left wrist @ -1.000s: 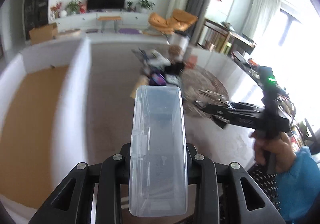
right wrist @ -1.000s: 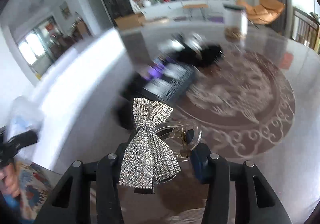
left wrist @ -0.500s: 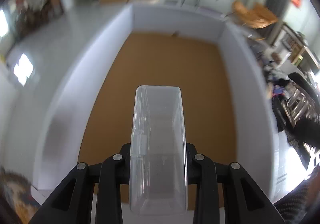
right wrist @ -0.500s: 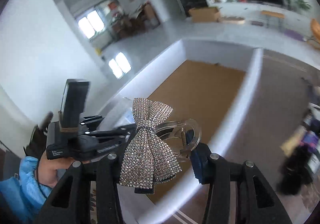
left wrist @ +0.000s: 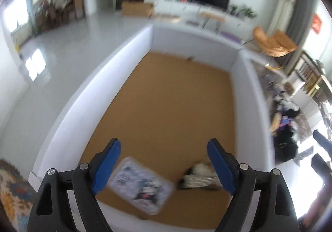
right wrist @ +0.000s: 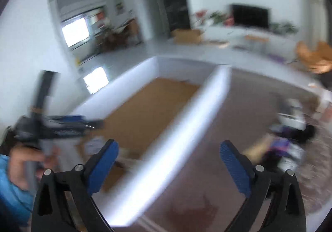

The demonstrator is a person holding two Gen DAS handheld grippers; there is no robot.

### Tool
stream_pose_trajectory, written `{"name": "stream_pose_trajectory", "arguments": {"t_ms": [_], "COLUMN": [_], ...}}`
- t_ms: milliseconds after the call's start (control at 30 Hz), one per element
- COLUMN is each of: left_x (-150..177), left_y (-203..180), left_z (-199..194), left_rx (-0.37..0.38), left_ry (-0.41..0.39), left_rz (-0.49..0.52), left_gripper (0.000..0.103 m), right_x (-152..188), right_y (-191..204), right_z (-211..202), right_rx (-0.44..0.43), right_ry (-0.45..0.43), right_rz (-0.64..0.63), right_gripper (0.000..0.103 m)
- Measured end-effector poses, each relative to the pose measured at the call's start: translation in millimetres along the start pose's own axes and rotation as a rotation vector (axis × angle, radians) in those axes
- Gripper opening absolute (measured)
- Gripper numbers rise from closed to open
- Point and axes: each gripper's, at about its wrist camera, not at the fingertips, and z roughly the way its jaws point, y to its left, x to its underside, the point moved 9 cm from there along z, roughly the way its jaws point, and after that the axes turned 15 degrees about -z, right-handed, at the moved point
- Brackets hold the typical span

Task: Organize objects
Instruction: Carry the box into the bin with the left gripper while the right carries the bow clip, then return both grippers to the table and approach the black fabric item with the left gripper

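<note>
Two grippers hang with jaws spread wide and empty: the left gripper [left wrist: 164, 164] above the white-walled, brown-floored box [left wrist: 176, 107], the right gripper [right wrist: 169, 166] over its wall. The clear plastic case [left wrist: 141, 187] and glittery bow hair clip [left wrist: 200, 175] lie on the box floor, near each other.

One clear case [left wrist: 141, 189], perhaps one bow clip [left wrist: 200, 176].

The clear plastic case [left wrist: 141, 187] and rhinestone bow clip [left wrist: 199, 174] in the white-walled box [left wrist: 244, 107] are smeared by motion blur, while the left gripper [right wrist: 62, 126] is rendered streaked and indistinct.
</note>
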Motion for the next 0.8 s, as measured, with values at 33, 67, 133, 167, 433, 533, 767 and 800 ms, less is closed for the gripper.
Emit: {"name": "stream_pose_trajectory", "arguments": {"t_ms": [33, 67, 133, 167, 433, 533, 767, 800], "left_x": [-4, 0, 16, 25, 182, 216, 205, 202], "left_y": [-16, -32, -75, -94, -245, -262, -266, -264], "left_z": [-9, -15, -29, -33, -34, 5, 77, 84], "left_rx": [0.030, 0.058, 0.154, 0.198, 0.424, 0.375, 0.233, 0.218], "left_ry": [-0.026, -0.040, -0.050, -0.045, 0.164, 0.191, 0.145, 0.136], "left_rz": [0.026, 0.045, 0.098, 0.124, 0.398, 0.420, 0.381, 0.379], "left_gripper": [0.085, 0.085, 0.085, 0.085, 0.087, 0.087, 0.087, 0.087], "right_x": [17, 36, 82, 109, 208, 216, 223, 224], "right_y": [-18, -38, -78, -100, -196, -199, -198, -197], "right_z": [-5, -8, -9, -13, -43, -39, -29, -30], "right_rx": [0.043, 0.096, 0.217, 0.278, 0.460, 0.463, 0.460, 0.460], "right_ry": [0.008, 0.023, 0.084, 0.126, 0.252, 0.286, 0.321, 0.323], "right_rz": [0.015, 0.027, 0.044, 0.062, 0.303, 0.324, 0.316, 0.315], "right_gripper": [0.099, 0.099, 0.099, 0.099, 0.099, 0.099, 0.099, 0.099]}}
